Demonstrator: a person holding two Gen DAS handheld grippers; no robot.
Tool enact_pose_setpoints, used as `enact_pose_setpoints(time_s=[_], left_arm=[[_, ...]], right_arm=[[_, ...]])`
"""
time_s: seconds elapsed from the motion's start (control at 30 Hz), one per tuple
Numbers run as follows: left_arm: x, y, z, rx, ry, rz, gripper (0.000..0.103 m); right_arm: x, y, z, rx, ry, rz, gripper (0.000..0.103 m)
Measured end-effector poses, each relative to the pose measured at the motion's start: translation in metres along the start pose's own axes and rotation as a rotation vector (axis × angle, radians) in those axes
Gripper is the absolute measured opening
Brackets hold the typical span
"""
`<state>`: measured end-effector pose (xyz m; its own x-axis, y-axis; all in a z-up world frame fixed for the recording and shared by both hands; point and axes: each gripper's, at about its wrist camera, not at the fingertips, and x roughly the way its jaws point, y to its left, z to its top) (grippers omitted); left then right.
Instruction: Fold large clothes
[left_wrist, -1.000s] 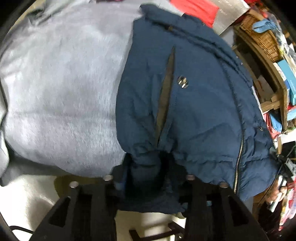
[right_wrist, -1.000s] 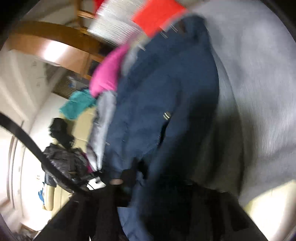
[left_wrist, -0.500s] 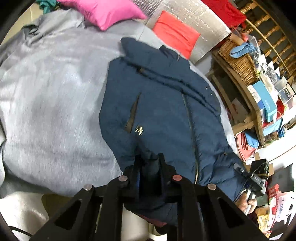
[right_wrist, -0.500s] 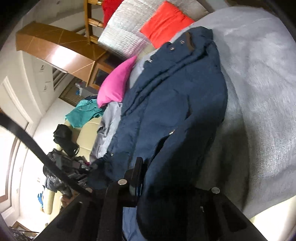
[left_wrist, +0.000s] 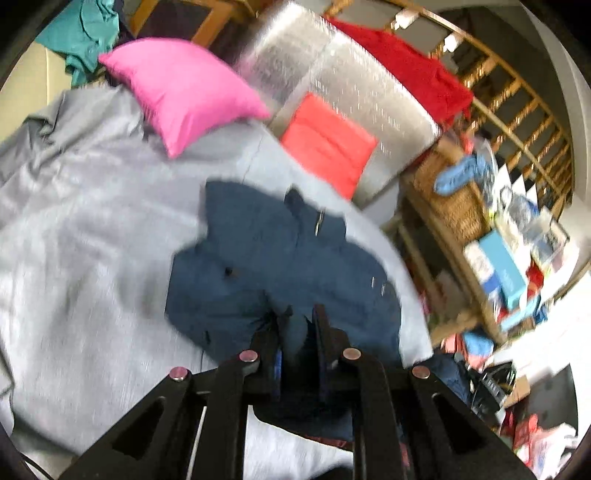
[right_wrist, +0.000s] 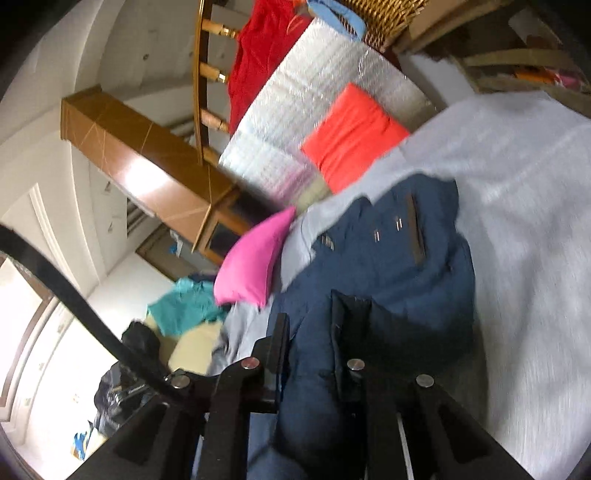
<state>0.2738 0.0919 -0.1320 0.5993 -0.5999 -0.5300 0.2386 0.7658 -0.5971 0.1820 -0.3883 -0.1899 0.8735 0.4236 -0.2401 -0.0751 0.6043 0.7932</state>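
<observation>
Since the earlier frames, both grippers have been raised and carried forward, so that the navy jacket (left_wrist: 280, 266), which was spread long over the bed, is now seen bunched and partly doubled over itself in the middle of the left wrist view. More of the room is taken in as well: the pink pillow (left_wrist: 184, 92) at upper left and the silver padded panel (left_wrist: 332, 92) at upper centre are now shown in full.

A fold of the jacket's lower edge is pinched between the narrowly set fingers of the left gripper (left_wrist: 298, 325) at lower centre. In the right wrist view the right gripper (right_wrist: 308, 325) is likewise clamped on a thick ridge of navy cloth at lower centre, with the jacket (right_wrist: 388, 258) trailing away toward the collar at centre right. The hem appears to be held at two points so that it can be lifted evenly and laid toward the collar, halving the garment's length.

The jacket is rested on the grey bedcover (left_wrist: 92, 221), which fills the left half of the left wrist view. Both views are blurred by motion, so the fold is judged to be under way, not finished.
</observation>
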Motion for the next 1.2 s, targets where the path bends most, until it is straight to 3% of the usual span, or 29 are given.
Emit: enact_pose_setpoints(time_s=[0.23, 0.43, 0.67, 0.73, 0.8, 0.87, 0.9, 0.93, 1.0, 1.07, 1.13, 1.2], left_arm=[[0.064, -0.005, 0.068, -0.030, -0.117, 0.048, 0.014], [0.147, 0.014, 0.121, -0.045, -0.132, 0.150, 0.013], [0.247, 0.049, 0.162, -0.055, 0.018, 0.202, 0.013], [0.264, 0.059, 0.171, -0.067, 0.060, 0.178, 0.014], [0.287, 0.073, 0.180, -0.087, 0.170, 0.165, 0.015], [0.298, 0.088, 0.185, -0.151, 0.239, 0.119, 0.018], [0.300, 0.095, 0.187, -0.191, 0.256, 0.075, 0.024], [0.300, 0.105, 0.190, -0.247, 0.281, -0.003, 0.032], [0.291, 0.116, 0.193, -0.335, 0.275, -0.114, 0.038], [0.274, 0.118, 0.194, -0.390, 0.221, -0.184, 0.048], [0.245, 0.109, 0.194, -0.367, 0.092, -0.176, 0.087], [0.216, 0.101, 0.184, -0.354, -0.036, -0.113, 0.093]], right_arm=[[0.062, -0.007, 0.063, 0.033, -0.083, -0.044, 0.015], [0.127, -0.042, 0.113, 0.103, -0.114, -0.150, 0.015], [0.198, -0.096, 0.149, 0.201, -0.087, -0.233, 0.015], [0.207, -0.115, 0.161, 0.294, -0.088, -0.189, 0.015], [0.214, -0.136, 0.172, 0.421, -0.055, -0.147, 0.017], [0.218, -0.153, 0.181, 0.529, -0.035, -0.086, 0.029], [0.216, -0.158, 0.188, 0.556, -0.050, -0.060, 0.036], [0.212, -0.160, 0.194, 0.560, -0.074, -0.053, 0.055], [0.191, -0.156, 0.207, 0.537, -0.167, -0.035, 0.078], [0.166, -0.148, 0.215, 0.494, -0.254, -0.045, 0.082], [0.149, -0.133, 0.217, 0.406, -0.216, -0.114, 0.082], [0.137, -0.118, 0.206, 0.318, -0.138, -0.198, 0.082]])
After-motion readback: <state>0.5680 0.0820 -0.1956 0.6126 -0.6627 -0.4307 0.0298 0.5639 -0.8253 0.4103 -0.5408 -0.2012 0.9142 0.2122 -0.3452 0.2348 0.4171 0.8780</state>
